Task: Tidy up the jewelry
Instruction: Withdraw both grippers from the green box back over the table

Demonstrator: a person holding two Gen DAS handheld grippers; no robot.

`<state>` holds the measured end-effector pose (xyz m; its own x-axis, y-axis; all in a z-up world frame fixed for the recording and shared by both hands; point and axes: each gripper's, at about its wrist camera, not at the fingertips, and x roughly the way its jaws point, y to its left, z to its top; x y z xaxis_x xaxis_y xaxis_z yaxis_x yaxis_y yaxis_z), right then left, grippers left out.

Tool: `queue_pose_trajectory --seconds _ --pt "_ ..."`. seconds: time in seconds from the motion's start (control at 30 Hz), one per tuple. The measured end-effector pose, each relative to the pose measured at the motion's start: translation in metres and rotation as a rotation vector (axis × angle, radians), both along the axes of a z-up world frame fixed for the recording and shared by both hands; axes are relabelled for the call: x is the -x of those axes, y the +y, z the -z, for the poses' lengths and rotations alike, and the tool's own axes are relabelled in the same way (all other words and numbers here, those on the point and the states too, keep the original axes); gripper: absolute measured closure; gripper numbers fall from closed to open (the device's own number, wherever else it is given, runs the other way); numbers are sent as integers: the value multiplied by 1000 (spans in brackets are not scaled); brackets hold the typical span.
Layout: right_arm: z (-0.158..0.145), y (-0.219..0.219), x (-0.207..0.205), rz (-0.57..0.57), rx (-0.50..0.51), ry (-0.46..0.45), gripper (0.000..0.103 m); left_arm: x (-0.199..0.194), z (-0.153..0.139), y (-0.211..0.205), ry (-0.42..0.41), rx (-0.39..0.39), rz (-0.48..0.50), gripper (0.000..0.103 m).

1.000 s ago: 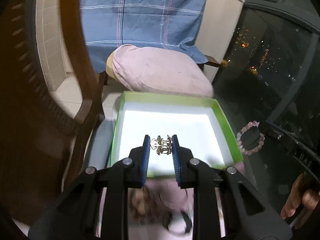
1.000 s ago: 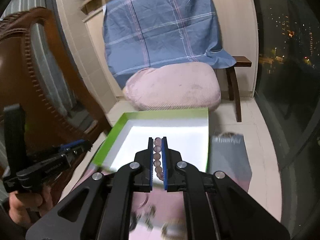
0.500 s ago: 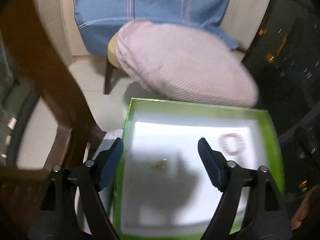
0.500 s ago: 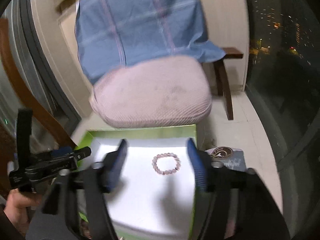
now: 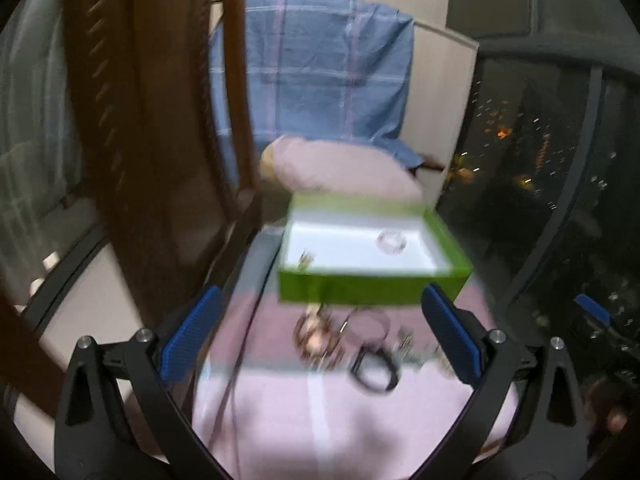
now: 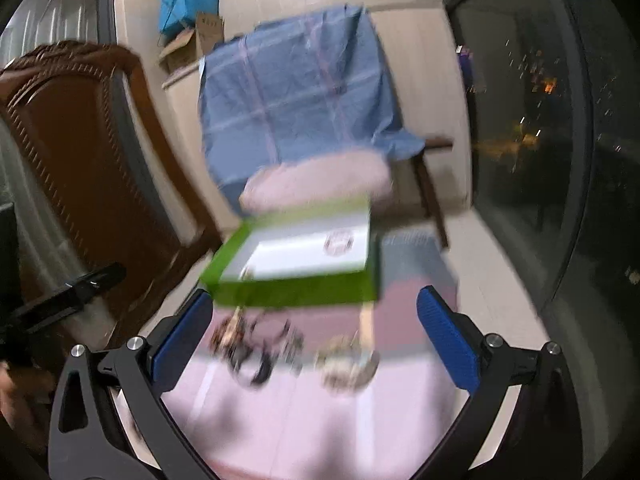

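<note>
A green box (image 5: 372,290) (image 6: 296,292) with a white floor stands on a pink cloth (image 5: 320,420) (image 6: 320,420). Inside it lie a pink bead bracelet (image 5: 391,241) (image 6: 339,243) at the right and a small gold piece (image 5: 306,259) at the near left. A loose pile of jewelry (image 5: 352,340) (image 6: 288,344) lies on the cloth in front of the box, blurred. My left gripper (image 5: 320,336) and my right gripper (image 6: 314,332) both hang over this pile, jaws opening wide, nothing between them.
A carved brown chair back (image 5: 152,120) (image 6: 80,152) rises at the left. Behind the box stands a chair with a pink cushion (image 5: 340,168) and a blue checked cloth (image 5: 320,72). Dark window glass (image 5: 560,160) runs along the right. A grey bag (image 6: 412,252) lies beside the box.
Both grippers let go of their pieces into the box, opened wide, and drew back toward me. The bracelet and gold piece now lie in the box; the pile has come into view.
</note>
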<state>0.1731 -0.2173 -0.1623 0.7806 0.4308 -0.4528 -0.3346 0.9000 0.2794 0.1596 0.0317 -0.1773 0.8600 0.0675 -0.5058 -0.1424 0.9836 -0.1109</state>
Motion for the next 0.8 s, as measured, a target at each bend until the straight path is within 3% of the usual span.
queue_pose_trajectory --seconds 0.07,0.23,0.37,0.8 --pt "8 8 5 -41 18 39 3 4 12 0 26 -22 0 4" --pt "3 22 20 -61 100 -32 3 10 19 -4 44 -43 19 4" --pt "0 14 21 -49 76 -50 3 10 25 7 63 44 16 4" --pt "1 11 18 -46 79 -54 3 1 34 -1 115 0 27 4"
